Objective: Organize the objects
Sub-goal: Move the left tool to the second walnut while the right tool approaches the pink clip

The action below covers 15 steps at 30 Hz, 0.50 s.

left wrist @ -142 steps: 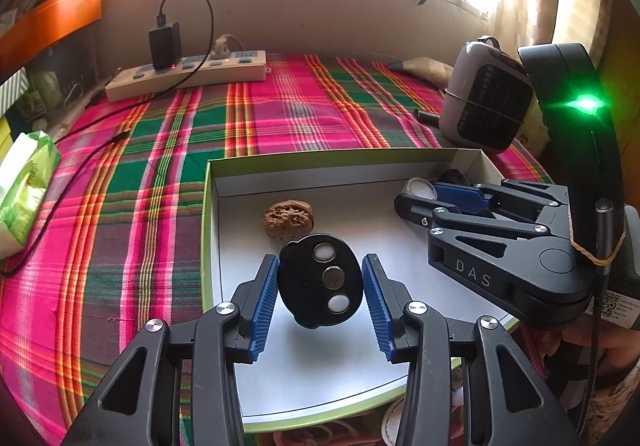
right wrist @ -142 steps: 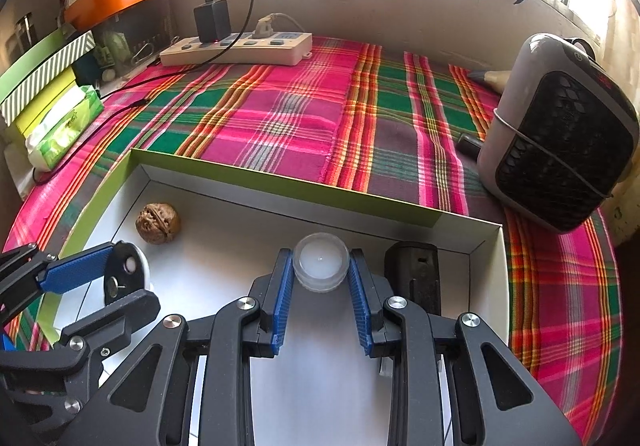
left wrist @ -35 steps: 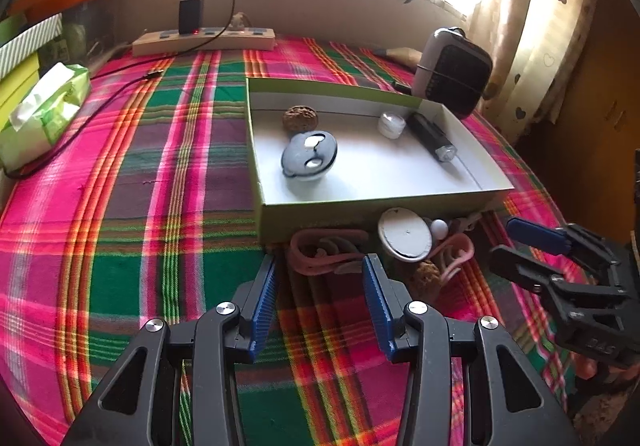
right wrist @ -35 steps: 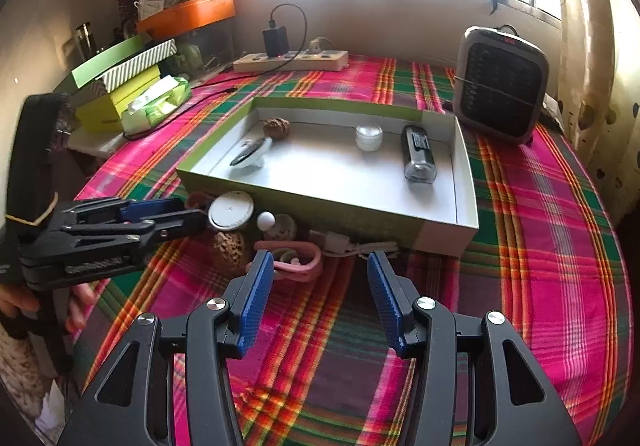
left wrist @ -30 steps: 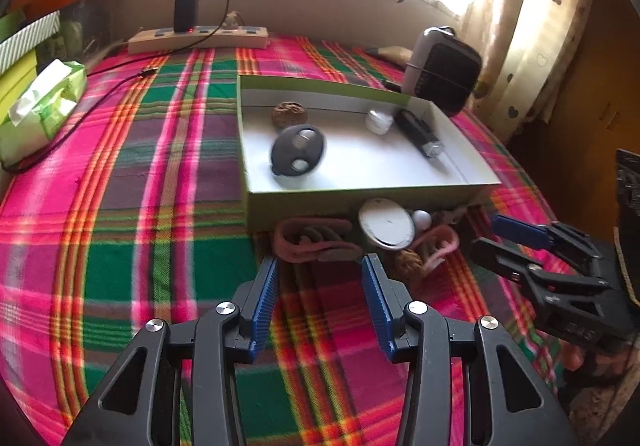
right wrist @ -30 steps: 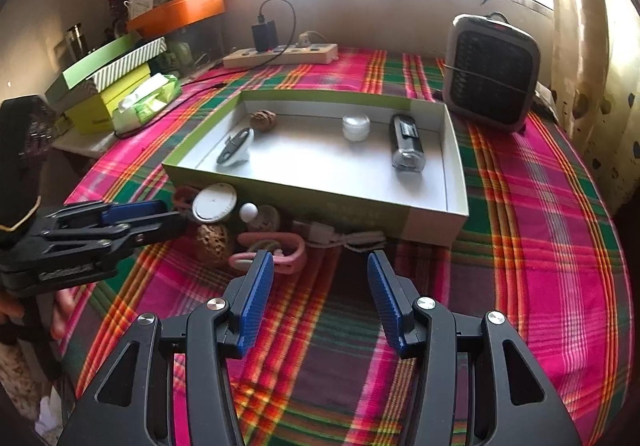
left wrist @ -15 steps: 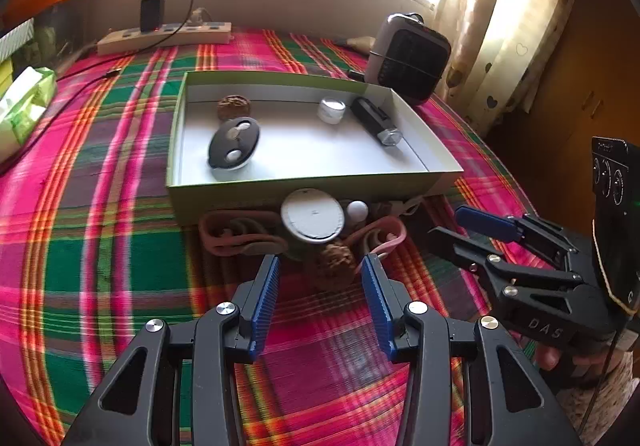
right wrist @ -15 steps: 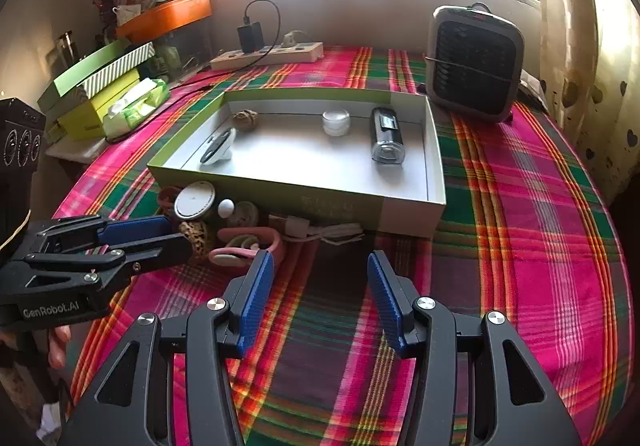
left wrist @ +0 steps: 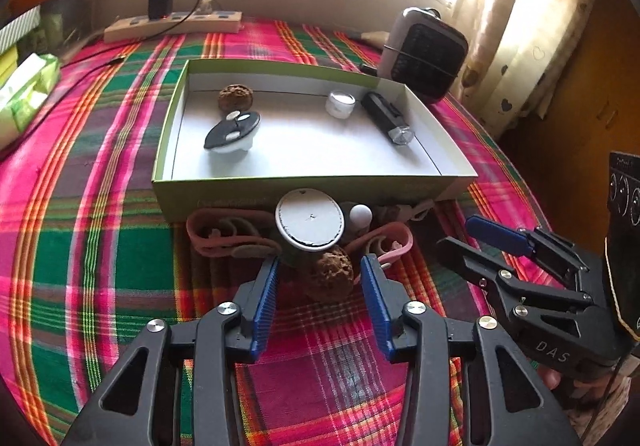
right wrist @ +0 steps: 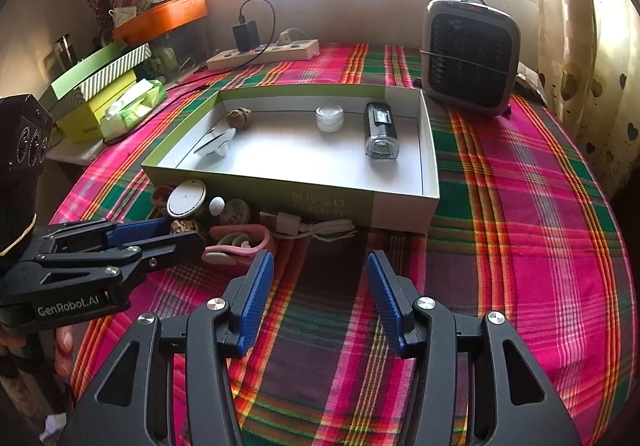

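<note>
Plaid cloth (left wrist: 100,246) now lies below your closing left gripper (left wrist: 320,278), pads not yet touching the walnut (left wrist: 330,274), while your right gripper (right wrist: 320,286) hangs spread, empty.

Two walnuts (left wrist: 332,275) (left wrist: 235,96), two pink bands (left wrist: 228,232) (left wrist: 394,242), one box (left wrist: 320,188), one heater (right wrist: 470,56)

Left gripper (left wrist: 318,275) reached walnut (left wrist: 330,275), fingers closing.

Plaid-clothed table (left wrist: 100,246), box (left wrist: 304,190), probably earphones (left wrist: 224,234)
</note>
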Available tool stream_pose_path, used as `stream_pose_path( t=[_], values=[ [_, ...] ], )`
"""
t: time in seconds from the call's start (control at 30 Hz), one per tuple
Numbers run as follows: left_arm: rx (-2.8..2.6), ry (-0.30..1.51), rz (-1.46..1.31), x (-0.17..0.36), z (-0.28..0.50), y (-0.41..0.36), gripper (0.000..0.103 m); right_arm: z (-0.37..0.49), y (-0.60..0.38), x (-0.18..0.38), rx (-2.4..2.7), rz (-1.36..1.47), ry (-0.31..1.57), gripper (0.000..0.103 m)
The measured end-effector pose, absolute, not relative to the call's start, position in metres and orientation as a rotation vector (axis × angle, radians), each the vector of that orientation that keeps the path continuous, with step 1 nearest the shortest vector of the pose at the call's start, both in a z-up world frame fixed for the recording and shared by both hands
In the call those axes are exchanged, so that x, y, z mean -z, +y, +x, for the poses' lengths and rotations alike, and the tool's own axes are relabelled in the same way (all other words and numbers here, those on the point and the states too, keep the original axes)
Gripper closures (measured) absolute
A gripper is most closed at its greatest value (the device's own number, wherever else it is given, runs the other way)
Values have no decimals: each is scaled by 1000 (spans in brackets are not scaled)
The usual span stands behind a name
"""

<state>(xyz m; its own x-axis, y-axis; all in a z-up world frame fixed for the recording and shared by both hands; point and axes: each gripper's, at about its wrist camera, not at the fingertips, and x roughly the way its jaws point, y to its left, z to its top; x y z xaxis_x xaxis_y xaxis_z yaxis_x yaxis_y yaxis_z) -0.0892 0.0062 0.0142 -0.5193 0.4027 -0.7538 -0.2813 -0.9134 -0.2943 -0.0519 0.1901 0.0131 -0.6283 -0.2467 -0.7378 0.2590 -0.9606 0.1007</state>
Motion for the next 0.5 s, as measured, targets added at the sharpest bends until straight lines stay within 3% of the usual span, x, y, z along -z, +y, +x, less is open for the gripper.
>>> stream_pose_path(
  t=[0.13, 0.5],
  values=[
    [-2435, -192, -1249, -14, -87, 6, 76, -52, 189, -13, 2602, 1180, 21, 53],
    [-2437, -207, -1239, -15, -79, -2, 76, -53, 181, -14, 2573, 1168, 25, 53]
  ],
)
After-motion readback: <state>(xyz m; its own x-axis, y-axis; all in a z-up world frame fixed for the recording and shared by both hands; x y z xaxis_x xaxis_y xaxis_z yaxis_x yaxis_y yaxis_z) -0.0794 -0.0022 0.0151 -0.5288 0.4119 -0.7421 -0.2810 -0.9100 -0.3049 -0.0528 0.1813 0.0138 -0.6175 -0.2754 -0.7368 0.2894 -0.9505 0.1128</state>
